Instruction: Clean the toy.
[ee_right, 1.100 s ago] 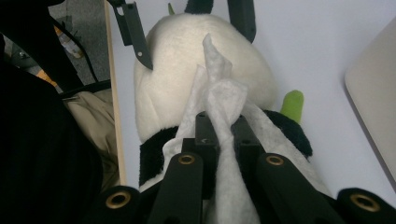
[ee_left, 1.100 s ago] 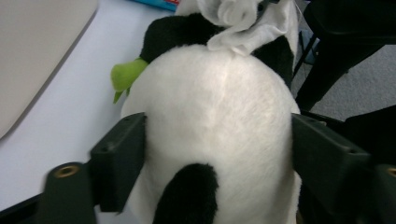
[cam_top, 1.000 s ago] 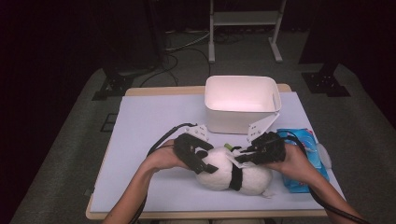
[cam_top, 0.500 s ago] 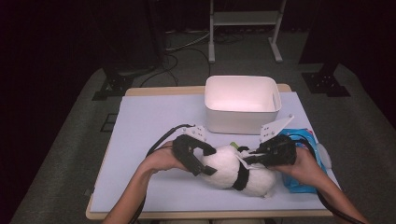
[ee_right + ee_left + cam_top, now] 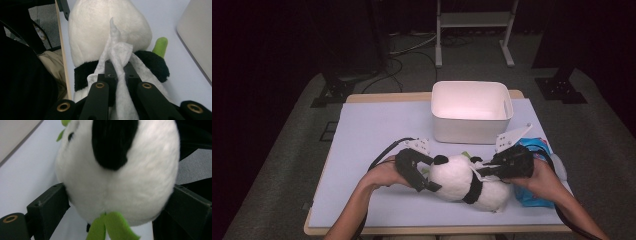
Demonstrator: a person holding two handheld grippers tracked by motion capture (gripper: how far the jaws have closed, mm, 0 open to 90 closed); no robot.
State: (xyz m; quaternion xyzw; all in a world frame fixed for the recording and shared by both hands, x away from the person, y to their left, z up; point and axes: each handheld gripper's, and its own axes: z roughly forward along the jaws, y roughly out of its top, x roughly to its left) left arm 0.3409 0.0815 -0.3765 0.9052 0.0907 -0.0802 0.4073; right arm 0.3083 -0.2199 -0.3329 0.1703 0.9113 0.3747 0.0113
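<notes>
Meanwhile, the plush panda [image 5: 462, 181] lay at lower centre of the high view. The left gripper [image 5: 422, 172], its jaws just widened, bracketed the head; the right gripper [image 5: 119, 72] clenched a white wipe [image 5: 120, 53] against its back.

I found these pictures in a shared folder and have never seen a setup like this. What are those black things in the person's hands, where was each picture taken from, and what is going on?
A person sits at a table with a hand-held gripper in each hand: a black two-jaw clamp with its own camera. The wide picture comes from a fixed camera above the table; the two close-ups look along each gripper's jaws.

On the table lie a plush panda, a white bin behind it and a blue packet at the right.

The left hand-held gripper has just been opening; its jaws stand wide on either side of the panda's head, seemingly not squeezing it. The right hand-held gripper is shut on a white wipe held against the panda's body, apparently to clean it.
</notes>
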